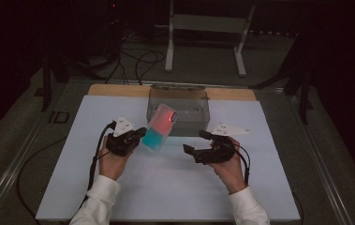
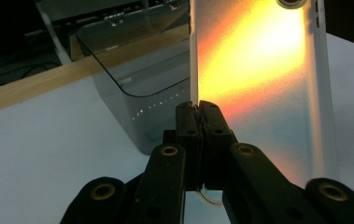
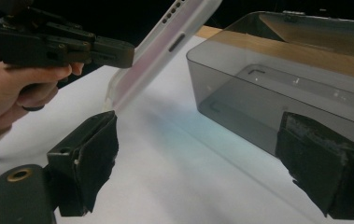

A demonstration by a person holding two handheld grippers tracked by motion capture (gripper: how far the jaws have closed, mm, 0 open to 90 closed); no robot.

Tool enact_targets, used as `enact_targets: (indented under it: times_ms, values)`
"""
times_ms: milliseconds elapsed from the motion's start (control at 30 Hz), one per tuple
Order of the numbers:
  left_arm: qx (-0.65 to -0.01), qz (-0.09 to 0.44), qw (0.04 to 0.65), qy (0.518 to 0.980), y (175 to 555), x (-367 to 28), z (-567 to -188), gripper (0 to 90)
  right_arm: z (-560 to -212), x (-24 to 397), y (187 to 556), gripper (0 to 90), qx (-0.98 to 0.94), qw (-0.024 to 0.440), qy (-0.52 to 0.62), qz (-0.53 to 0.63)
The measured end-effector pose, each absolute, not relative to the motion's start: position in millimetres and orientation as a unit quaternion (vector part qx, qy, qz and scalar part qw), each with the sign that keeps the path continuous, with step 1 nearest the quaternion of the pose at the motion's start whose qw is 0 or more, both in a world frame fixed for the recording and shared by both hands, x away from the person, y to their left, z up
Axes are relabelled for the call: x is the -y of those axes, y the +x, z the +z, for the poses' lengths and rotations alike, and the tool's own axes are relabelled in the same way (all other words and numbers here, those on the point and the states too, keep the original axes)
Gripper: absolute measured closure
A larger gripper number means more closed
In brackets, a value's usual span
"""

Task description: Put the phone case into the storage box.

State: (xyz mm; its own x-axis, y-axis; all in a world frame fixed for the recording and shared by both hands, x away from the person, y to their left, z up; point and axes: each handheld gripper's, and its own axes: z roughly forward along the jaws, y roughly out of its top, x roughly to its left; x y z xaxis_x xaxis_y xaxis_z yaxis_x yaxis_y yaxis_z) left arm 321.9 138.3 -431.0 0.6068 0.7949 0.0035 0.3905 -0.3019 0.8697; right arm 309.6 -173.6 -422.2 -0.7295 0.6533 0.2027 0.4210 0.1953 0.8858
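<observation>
1. Left gripper (image 1: 140, 136): held in the person's left hand (image 1: 112, 161) at about 7 o'clock on the white sheet (image 1: 175, 187). Its jaws are clamped tight on the edge of a phone case (image 1: 160, 127).
2. Right gripper (image 1: 196, 142): held in the right hand (image 1: 229, 171) at about 5 o'clock. Its jaws stand wide apart with nothing between them, pointing toward 9 o'clock at the case.
3. Phone case: raised off the sheet and tilted, between the two grippers at centre; its upper half is pink-orange, its lower half teal.
4. Clear plastic box (image 1: 179, 110): stands just beyond the case, toward 12 o'clock, open at the top.
5. Wooden board edge (image 1: 119, 90): runs along the far side of the sheet.
</observation>
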Motion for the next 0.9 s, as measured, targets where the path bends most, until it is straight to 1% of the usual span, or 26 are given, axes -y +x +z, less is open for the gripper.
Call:
enact_targets:
  times_ms: [133, 333, 367, 533, 900]
  values:
    - [-0.378, 0.228, 0.453, 0.775, 320, -136, -429, 89.0, -421, 167, 313, 14.1, -0.765, 0.1, 0.351, 0.531]
    - [-0.372, 0.236, 0.457, 0.773, 318, -135, -427, 89.0, -420, 157, 316, 15.8, -0.771, 0.098, 0.348, 0.525]
    - [-0.371, 0.235, 0.46, 0.772, 318, -134, -427, 89.0, -419, 154, 318, 18.2, -0.771, 0.096, 0.343, 0.528]
    - [-0.362, 0.239, 0.463, 0.773, 314, -130, -424, 89.0, -418, 147, 321, 21.6, -0.77, 0.09, 0.34, 0.532]
    - [-0.348, 0.249, 0.472, 0.771, 308, -122, -421, 89.0, -417, 137, 321, 37.5, -0.767, 0.096, 0.334, 0.54]
